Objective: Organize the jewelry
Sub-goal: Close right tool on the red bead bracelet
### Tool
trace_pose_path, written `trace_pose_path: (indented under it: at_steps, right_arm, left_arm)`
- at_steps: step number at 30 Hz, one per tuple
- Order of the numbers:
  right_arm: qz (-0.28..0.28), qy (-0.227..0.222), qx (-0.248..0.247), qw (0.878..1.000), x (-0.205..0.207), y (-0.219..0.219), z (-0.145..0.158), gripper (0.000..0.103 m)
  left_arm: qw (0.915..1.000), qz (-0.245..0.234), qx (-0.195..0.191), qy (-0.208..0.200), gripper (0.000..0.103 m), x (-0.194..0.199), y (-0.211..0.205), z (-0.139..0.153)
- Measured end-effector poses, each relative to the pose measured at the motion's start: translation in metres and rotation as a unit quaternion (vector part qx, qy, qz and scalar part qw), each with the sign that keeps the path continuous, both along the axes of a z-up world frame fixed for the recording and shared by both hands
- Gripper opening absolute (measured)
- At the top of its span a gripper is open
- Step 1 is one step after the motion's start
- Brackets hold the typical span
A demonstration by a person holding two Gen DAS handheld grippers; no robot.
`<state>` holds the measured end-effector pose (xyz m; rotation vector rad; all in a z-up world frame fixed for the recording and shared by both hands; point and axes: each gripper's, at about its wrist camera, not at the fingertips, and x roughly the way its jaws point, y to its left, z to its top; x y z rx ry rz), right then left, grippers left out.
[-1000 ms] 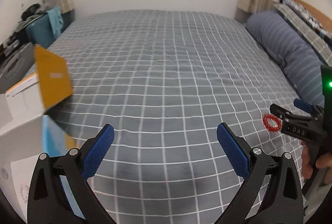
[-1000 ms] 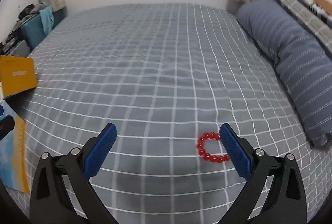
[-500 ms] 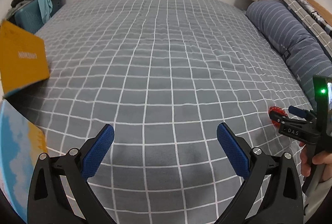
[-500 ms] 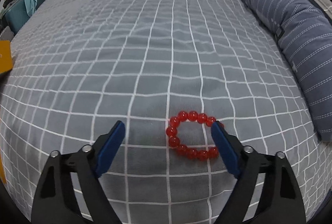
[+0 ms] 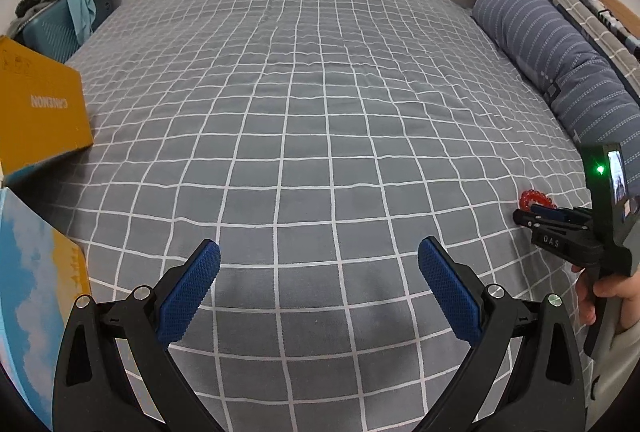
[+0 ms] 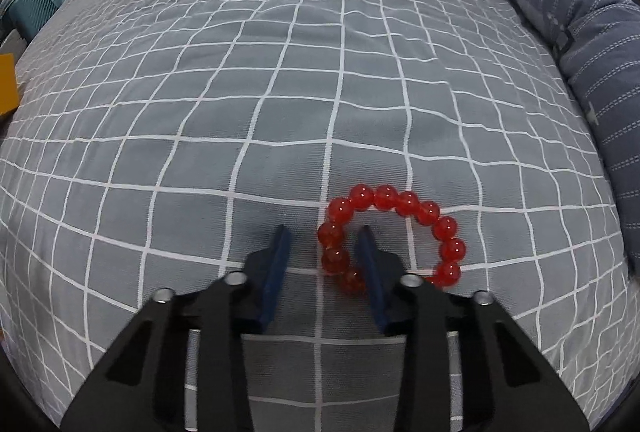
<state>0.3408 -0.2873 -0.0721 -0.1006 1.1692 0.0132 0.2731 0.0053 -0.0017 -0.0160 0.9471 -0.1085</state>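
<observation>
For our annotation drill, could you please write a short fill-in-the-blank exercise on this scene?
1. The beaded bracelet on the bedspread is ___ in colour.
2. The right gripper has one finger placed ___ the bracelet's loop.
3. The left gripper holds ___.

Missing words: red; inside; nothing

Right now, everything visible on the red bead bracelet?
The red bead bracelet is a loop of round, glossy, translucent red beads lying flat on the grey checked bedspread. The right gripper straddles its left side: one finger inside the loop, one outside, jaws partly closed but not clamped.
</observation>
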Motion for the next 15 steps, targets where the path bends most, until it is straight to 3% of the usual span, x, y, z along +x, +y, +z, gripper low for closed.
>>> trace_pose_path:
  at_steps: [1, 15]
  right_arm:
    - [-0.002, 0.003, 0.0, 1.0, 0.0, 0.001, 0.0, 0.014]
    - [-0.025, 0.001, 0.016, 1.0, -0.004, -0.006, 0.009, 0.013]
  left_arm:
    - [1.0, -0.001, -0.001, 0.0, 0.097, -0.001, 0.0, 0.001]
    - [1.0, -0.004, 0.004, -0.006, 0.097, -0.008, -0.001, 0.013]
